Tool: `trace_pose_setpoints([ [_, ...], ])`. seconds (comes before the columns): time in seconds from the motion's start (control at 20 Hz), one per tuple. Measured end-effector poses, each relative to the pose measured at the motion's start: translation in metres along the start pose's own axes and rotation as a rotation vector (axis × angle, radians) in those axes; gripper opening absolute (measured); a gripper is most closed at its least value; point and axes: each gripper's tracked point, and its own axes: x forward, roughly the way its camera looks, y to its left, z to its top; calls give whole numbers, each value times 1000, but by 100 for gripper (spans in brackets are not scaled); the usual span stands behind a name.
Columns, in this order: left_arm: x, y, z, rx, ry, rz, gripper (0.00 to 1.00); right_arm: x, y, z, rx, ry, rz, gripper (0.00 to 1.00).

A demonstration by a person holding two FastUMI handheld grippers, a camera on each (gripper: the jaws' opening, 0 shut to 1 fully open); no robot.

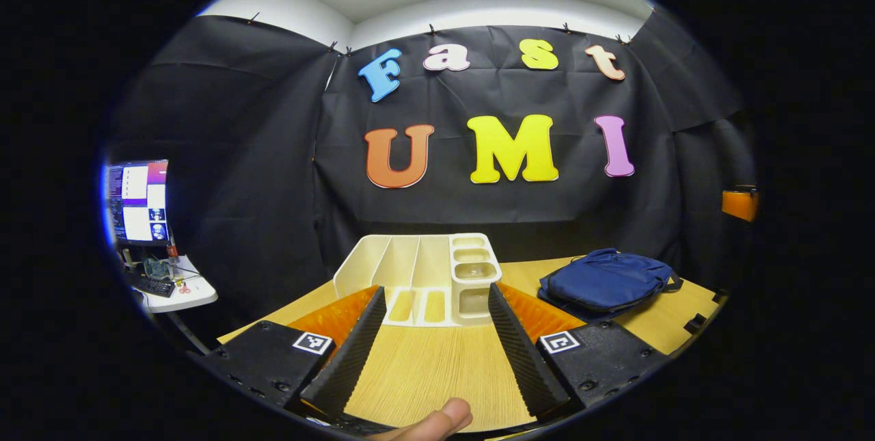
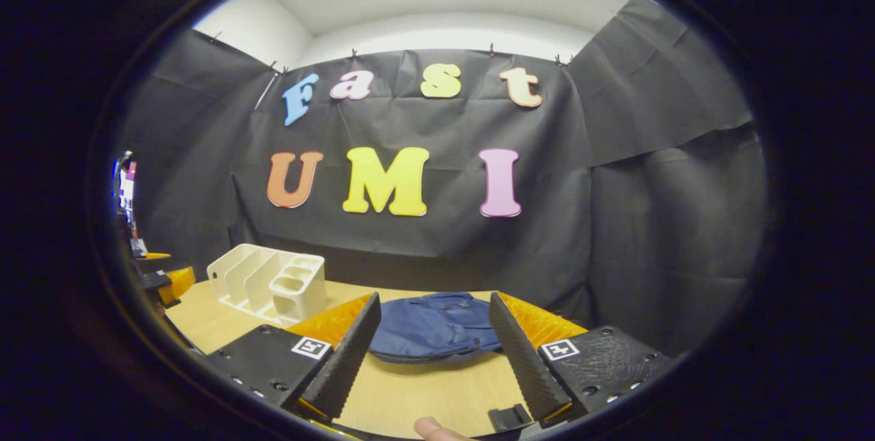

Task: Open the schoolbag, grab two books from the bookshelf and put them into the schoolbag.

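Nothing done yet: I see the schoolbag (image 2: 437,328) closed on the table (image 1: 424,372), no books visible in the bookshelf (image 1: 417,277), left gripper (image 1: 432,352) and right gripper (image 2: 432,359) both spread, holding nothing.

L gripper (image 1: 434,342) jaws wide, R gripper (image 2: 434,352) same — both level, nothing held

A wooden table (image 1: 437,366) carries a white bookshelf (image 1: 424,277) and blue schoolbag (image 1: 605,284).

You see: table (image 1: 424,366) – pale wood-grain, matt | bookshelf (image 1: 417,273) – cream plastic, smooth, faint sheen | schoolbag (image 1: 605,284) – navy cloth, soft, matt | booth wall (image 1: 273,174) – black cloth, creased | your gripper fingers (image 1: 362,338) – ribbed, matt
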Motion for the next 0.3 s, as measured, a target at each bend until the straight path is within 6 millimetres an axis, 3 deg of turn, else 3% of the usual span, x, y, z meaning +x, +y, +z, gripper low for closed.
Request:
trace_pose_setpoints([
  [0.3, 1, 2, 0, 11, -22, 10, 94, -4, -14, -5, -21, -6, -14, 95],
])
